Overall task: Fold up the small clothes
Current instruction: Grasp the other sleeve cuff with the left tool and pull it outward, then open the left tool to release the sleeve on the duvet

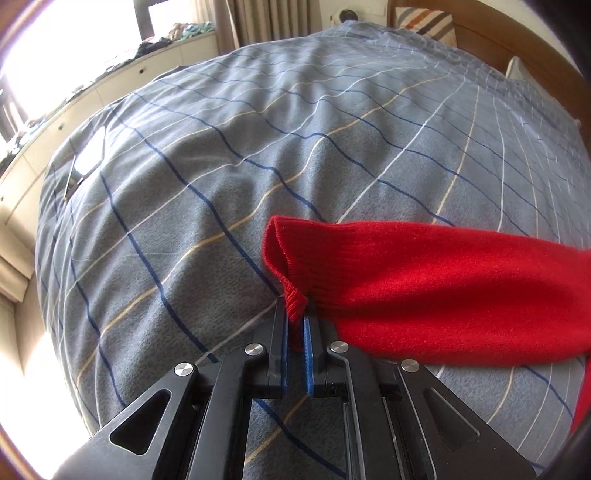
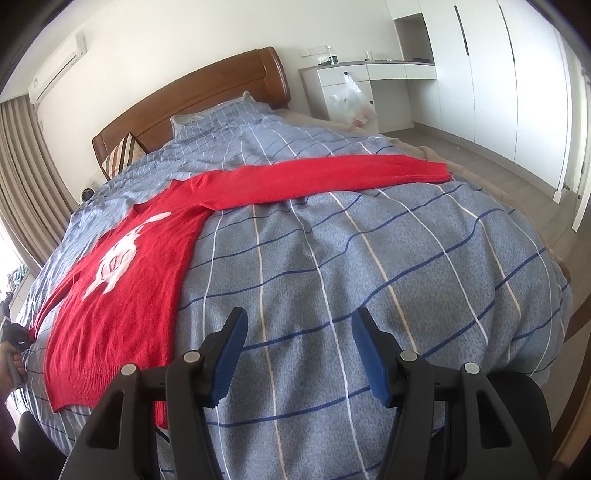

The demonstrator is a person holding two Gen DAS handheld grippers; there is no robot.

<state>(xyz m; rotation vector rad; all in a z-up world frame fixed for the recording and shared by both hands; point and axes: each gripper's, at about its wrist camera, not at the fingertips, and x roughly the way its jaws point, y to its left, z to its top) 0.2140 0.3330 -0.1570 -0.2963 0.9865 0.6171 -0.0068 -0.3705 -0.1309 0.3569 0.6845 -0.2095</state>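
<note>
A red knit sweater (image 2: 122, 288) with a white figure on its front lies flat on the bed, one sleeve (image 2: 325, 177) stretched out to the right. In the left wrist view my left gripper (image 1: 295, 314) is shut on the ribbed cuff (image 1: 295, 306) of the other sleeve (image 1: 424, 288), which runs off to the right. My right gripper (image 2: 299, 328) is open and empty, hovering over bare quilt to the right of the sweater's body.
The bed has a grey-blue checked quilt (image 2: 369, 277), a wooden headboard (image 2: 207, 92) and a striped pillow (image 1: 424, 22). A white window bench (image 1: 92, 96) runs along the left. White wardrobes (image 2: 517, 81) and a desk with a plastic bag (image 2: 351, 99) stand at the right.
</note>
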